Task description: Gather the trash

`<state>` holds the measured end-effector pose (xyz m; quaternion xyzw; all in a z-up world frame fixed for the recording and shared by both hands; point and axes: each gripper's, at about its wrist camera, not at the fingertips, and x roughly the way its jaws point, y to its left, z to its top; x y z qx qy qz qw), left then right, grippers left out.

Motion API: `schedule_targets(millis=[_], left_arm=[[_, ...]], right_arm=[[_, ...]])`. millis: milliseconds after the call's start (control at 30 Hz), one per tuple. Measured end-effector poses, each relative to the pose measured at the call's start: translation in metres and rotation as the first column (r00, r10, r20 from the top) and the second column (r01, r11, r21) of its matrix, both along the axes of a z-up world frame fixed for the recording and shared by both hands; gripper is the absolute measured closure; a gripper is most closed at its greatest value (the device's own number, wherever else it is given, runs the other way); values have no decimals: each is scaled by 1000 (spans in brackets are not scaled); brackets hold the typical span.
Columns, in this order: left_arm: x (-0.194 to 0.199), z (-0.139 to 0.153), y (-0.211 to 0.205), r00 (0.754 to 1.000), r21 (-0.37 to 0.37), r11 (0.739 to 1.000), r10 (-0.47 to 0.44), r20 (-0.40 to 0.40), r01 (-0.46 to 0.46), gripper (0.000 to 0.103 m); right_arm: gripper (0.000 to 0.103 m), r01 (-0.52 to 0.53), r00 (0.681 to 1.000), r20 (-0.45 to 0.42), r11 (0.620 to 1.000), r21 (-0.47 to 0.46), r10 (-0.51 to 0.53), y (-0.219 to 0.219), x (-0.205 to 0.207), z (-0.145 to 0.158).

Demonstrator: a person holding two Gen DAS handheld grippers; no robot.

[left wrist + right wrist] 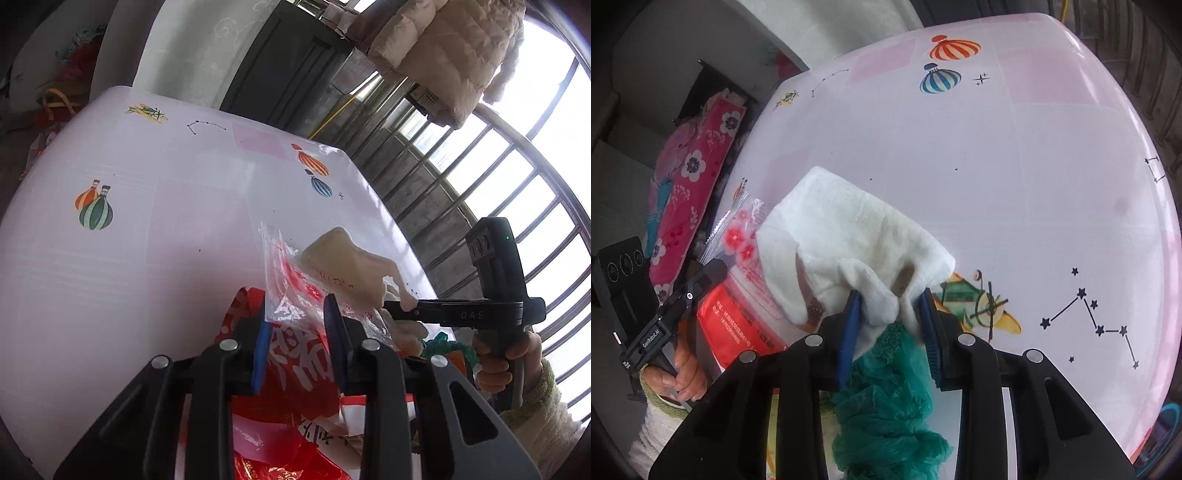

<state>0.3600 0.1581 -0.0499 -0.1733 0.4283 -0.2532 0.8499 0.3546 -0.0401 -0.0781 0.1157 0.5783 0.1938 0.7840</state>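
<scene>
My left gripper (297,314) is shut on a clear plastic wrapper with red print (291,284), held above red printed packaging (295,365) below the fingers. My right gripper (890,314) is shut on a crumpled white tissue (849,229), with a green plastic bag (886,398) bunched under it. The right gripper also shows in the left wrist view (399,308), pinching the tissue (347,262) beside the wrapper. The left gripper shows in the right wrist view (713,269) with the wrapper (742,236).
The table (1034,166) has a white-pink cloth with balloon and star prints. A window grille (498,166) and a hanging beige jacket (443,44) are at the right. A pink flowered bag (694,177) lies past the table's left edge.
</scene>
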Motion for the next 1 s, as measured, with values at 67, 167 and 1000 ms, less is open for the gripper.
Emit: schedule_targets(millis=[67, 167, 1000], left_arm=[[-15, -3, 3, 1000, -9, 1000, 5, -7, -5, 77], [-40, -3, 7, 1000, -20, 1000, 10, -12, -10, 77], [-214, 74, 13, 966, -6, 994, 109, 233, -111, 54]], right_arm=[[75, 1, 1000, 1, 1000, 6, -1, 0, -8, -1], [76, -10, 1000, 13, 1000, 3, 10, 5, -20, -4], [42, 158, 967, 193, 985, 64, -167, -43, -131, 41]])
